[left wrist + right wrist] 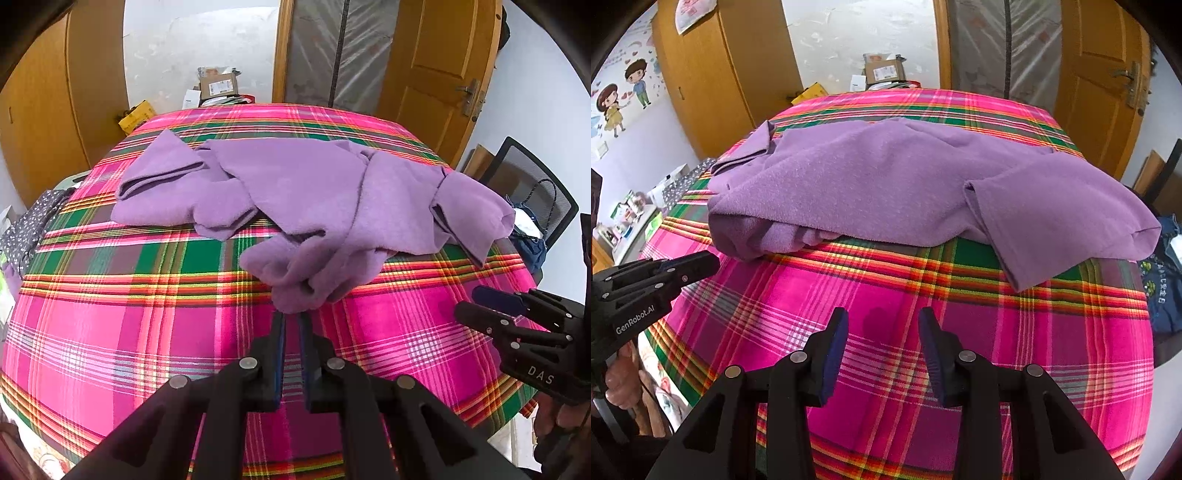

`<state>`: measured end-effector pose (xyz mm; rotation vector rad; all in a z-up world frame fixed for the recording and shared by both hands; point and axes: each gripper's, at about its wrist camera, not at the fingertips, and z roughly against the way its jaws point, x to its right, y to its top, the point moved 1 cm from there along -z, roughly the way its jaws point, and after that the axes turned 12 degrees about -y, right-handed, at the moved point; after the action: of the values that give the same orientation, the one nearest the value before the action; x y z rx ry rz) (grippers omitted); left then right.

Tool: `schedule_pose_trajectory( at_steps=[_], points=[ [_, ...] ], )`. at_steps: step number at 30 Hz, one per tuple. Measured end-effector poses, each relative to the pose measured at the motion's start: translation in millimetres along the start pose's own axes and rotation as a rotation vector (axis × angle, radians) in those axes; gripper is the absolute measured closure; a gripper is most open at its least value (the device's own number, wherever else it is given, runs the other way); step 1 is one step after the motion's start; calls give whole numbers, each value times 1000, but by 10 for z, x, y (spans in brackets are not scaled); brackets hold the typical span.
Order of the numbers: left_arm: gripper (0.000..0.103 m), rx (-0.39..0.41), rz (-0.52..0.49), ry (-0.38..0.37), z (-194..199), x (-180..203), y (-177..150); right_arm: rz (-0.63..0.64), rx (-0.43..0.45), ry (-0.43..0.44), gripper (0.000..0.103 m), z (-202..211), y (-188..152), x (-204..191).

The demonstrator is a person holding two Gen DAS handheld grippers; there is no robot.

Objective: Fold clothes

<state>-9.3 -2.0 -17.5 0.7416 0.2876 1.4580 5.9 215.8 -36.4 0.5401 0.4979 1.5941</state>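
A purple fleece garment [306, 192] lies crumpled across the far half of a bed covered by a pink, green and orange plaid sheet [129, 325]. Its near edge is bunched into a lump right at my left gripper [291, 314], whose narrow jaws are shut on that fabric. In the right wrist view the garment [886, 177] spreads wide, one sleeve [1052, 229] reaching toward the right. My right gripper [882, 314] stands open over bare sheet, short of the garment, with nothing between its blue pads. The left gripper [714, 263] shows at the garment's near left corner; the right gripper [467, 305] sits low right.
Cardboard boxes [218, 86] sit beyond the bed's far edge. A wooden door [439, 62] and wardrobe [44, 122] stand behind. A mesh chair [532, 192] and dark blue clothing [1161, 295] are off the right side, a dotted cloth [29, 225] on the left.
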Motion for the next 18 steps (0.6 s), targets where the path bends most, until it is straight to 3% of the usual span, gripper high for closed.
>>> schedule_pose_trajectory(
  at_steps=[18],
  points=[
    [96, 17, -12, 25, 12, -17, -20, 13, 3, 28, 62, -19, 1, -49]
  ],
)
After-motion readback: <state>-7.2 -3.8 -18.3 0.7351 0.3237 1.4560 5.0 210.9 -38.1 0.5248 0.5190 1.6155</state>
